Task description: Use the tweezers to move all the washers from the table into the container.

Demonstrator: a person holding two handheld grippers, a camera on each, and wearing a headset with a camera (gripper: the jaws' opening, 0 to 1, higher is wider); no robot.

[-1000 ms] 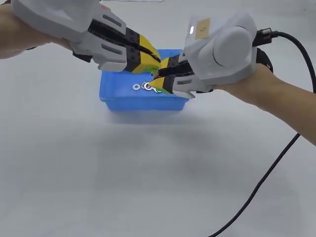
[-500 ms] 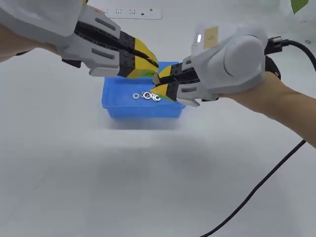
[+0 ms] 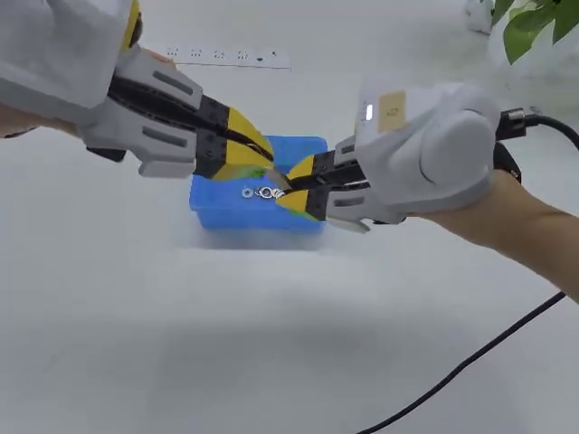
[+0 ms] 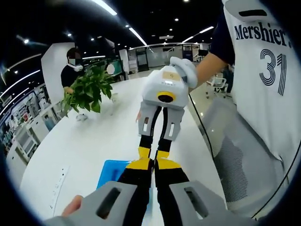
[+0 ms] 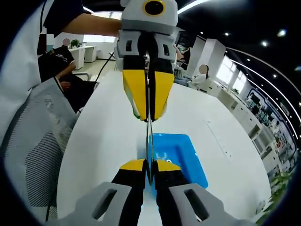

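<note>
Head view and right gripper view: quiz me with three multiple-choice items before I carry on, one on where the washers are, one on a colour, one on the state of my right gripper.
1. The washers lie:
A. inside the container
B. on the table beside it
C. on the power strip

2. The container is:
A. red
B. green
C. blue

3. The right gripper is:
A. wide open
B. shut on the tweezers
C. shut on a washer

Answers:
1. A: the head view shows them grouped on the container's floor.
2. C: its walls are blue in both the head view and the right gripper view.
3. B: the right gripper view shows the thin metal tweezers pinched between its jaws.
</note>
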